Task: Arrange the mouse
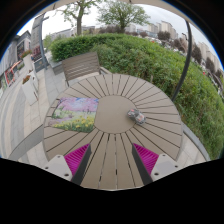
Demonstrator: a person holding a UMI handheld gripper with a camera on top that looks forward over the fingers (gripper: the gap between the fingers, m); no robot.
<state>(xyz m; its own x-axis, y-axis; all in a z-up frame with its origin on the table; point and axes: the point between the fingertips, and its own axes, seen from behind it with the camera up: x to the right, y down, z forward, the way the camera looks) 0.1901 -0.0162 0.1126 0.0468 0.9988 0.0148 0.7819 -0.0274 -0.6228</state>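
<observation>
1. One hedge [150, 55] ran behind and right of the table, close to its far rim.
2. One round slatted table [110, 120] filled the middle; paved ground lay open to its left.
3. One wooden chair [82, 66] stood at the far-left edge, between table and hedge.
4. One printed mat [76, 112] lay on the table's left side, reaching its rim.
5. One gripper [111, 160] hung above the near edge, fingers apart, holding nothing; two pink pads [147, 157].
6. One grey mouse [136, 117] sat on bare slats right of the mat, beyond the fingers, well inside the rim.
</observation>
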